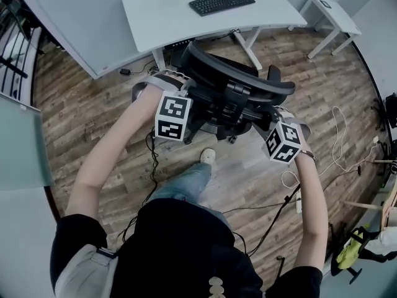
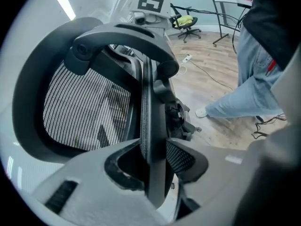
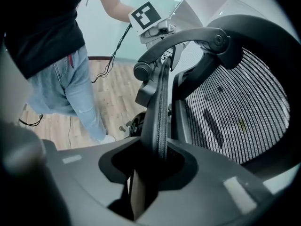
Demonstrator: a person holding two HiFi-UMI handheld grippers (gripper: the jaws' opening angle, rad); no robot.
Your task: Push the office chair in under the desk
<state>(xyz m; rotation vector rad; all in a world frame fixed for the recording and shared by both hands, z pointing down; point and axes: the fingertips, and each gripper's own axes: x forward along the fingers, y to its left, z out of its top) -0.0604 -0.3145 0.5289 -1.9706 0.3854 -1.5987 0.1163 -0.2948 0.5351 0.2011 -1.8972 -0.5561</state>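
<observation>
The black mesh office chair (image 1: 239, 82) stands on the wood floor just in front of the white desk (image 1: 180, 17), its backrest toward me. My left gripper (image 1: 188, 97) is shut on the left edge of the backrest, and that frame edge (image 2: 151, 126) runs straight between its jaws. My right gripper (image 1: 273, 115) is shut on the right edge of the backrest (image 3: 160, 102) in the same way. Each gripper view shows the mesh (image 2: 80, 112) and the headrest arch (image 3: 188, 36), with the other gripper's marker cube (image 3: 147, 16) at the far side.
A black keyboard (image 1: 221, 2) lies on the desk. A small white side table (image 1: 332, 14) stands at the back right. Cables (image 1: 338, 144) trail over the floor on the right. My foot (image 1: 208, 156) is just behind the chair base. Another chair (image 2: 186, 22) stands far off.
</observation>
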